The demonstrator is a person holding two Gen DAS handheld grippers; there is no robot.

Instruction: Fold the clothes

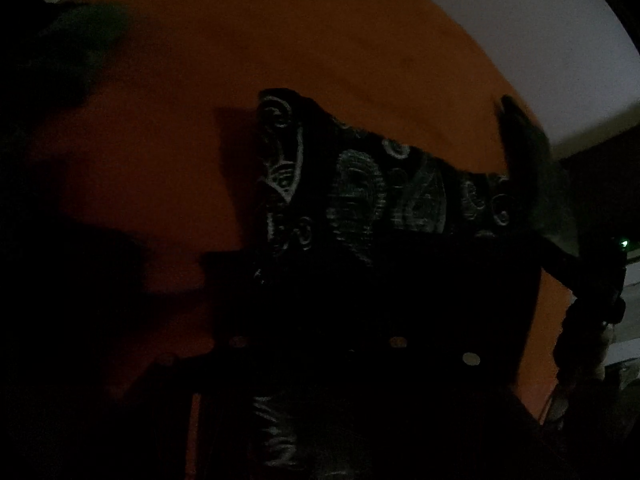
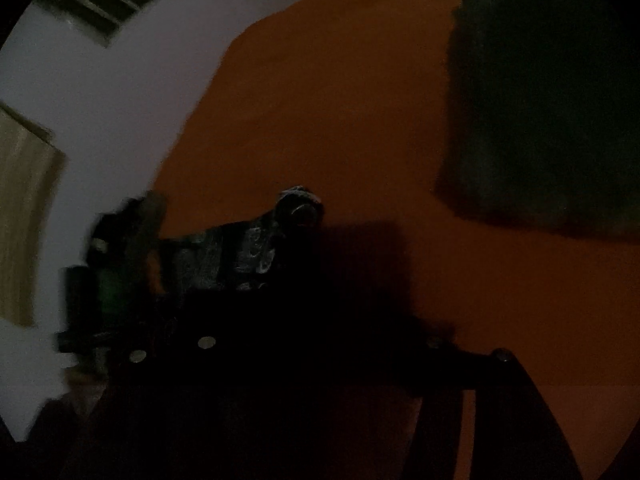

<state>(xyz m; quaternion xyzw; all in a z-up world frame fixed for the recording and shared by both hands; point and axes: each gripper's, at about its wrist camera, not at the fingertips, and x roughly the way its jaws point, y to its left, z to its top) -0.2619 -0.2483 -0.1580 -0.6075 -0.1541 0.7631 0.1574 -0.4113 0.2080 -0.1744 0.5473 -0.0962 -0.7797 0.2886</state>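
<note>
Two close wrist views down onto one orange surface (image 1: 320, 40), both sharing the patterned cloth (image 1: 360, 184).

A black cloth garment (image 1: 360, 184) printed with pale grey paisley swirls lies on an orange surface (image 1: 280, 48); a dark green folded cloth (image 2: 540, 108) lies apart.
</note>
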